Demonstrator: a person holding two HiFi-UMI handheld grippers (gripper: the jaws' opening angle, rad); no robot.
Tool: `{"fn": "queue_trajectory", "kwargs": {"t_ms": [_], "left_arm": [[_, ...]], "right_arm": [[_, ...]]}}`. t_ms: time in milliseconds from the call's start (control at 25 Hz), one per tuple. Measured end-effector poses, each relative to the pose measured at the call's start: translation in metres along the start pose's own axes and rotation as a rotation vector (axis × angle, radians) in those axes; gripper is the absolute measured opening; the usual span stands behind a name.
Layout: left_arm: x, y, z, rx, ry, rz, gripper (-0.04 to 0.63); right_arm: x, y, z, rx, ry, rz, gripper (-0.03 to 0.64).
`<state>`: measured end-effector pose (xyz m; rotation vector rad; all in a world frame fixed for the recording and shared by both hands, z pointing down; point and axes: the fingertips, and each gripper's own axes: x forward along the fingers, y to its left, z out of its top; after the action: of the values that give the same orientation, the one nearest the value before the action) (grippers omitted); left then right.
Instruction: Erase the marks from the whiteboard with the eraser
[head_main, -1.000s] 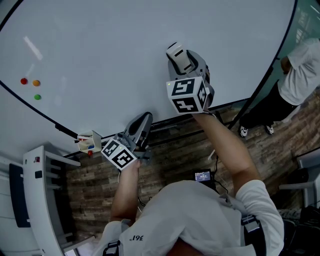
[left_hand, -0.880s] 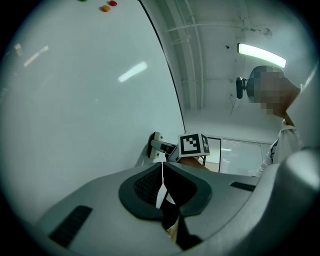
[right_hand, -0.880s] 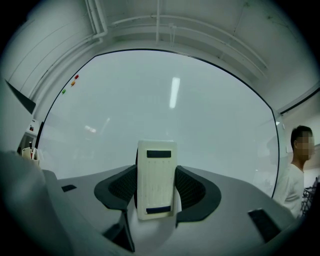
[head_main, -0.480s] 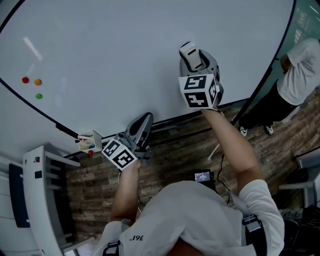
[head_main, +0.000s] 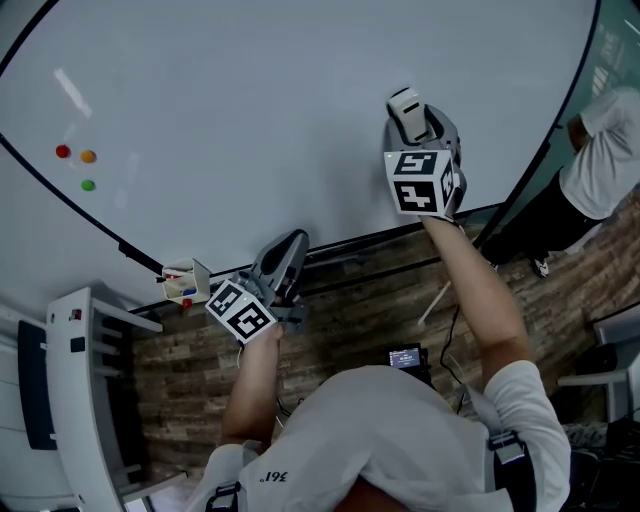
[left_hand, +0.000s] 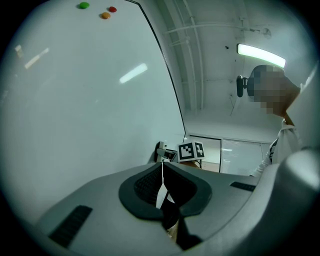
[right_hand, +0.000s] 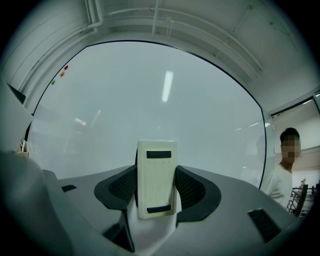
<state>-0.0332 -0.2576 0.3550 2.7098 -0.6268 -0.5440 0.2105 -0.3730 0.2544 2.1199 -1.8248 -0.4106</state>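
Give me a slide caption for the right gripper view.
Right gripper clamps a cream eraser upright before a whiteboard showing no marks.

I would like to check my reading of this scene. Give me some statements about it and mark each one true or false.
1. The right gripper is shut on the eraser. True.
2. The left gripper holds a marker. False: its jaws are together with nothing between them.
3. Three small coloured magnets sit on the whiteboard. True.
4. The board around the eraser is covered in marks. False: no marks show there.
5. Only the person with the grippers is in view. False: a second person stands past the board's right edge.
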Motion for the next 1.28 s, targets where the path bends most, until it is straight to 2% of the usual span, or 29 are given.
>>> {"fn": "queue_trajectory", "kwargs": {"t_ms": [160, 360, 520, 920, 1280], "left_arm": [[-0.007, 0.004, 0.005, 0.002, -0.004, 0.005, 0.008], [-0.013, 0.007, 0.008, 0.003, -0.011, 0.004, 0.008], [-0.014, 0.008, 0.011, 0.003, -0.012, -0.005, 0.008], [-0.028, 0.004, 0.021, 0.012, -0.025, -0.013, 0.007], [-0.063, 0.019, 0.042, 0.033, -0.057, 0.026, 0.007]], "right_arm": [[-0.001, -0.014, -0.006, 0.019, 0.026, -0.038, 0.255], [-0.005, -0.040, -0.013, 0.096, 0.029, -0.085, 0.255], [-0.012, -0.047, -0.007, 0.102, 0.022, -0.095, 0.255], [-0.030, -0.009, 0.044, 0.107, -0.090, 0.012, 0.255], [-0.035, 0.058, 0.108, 0.061, -0.187, 0.101, 0.255]]}}
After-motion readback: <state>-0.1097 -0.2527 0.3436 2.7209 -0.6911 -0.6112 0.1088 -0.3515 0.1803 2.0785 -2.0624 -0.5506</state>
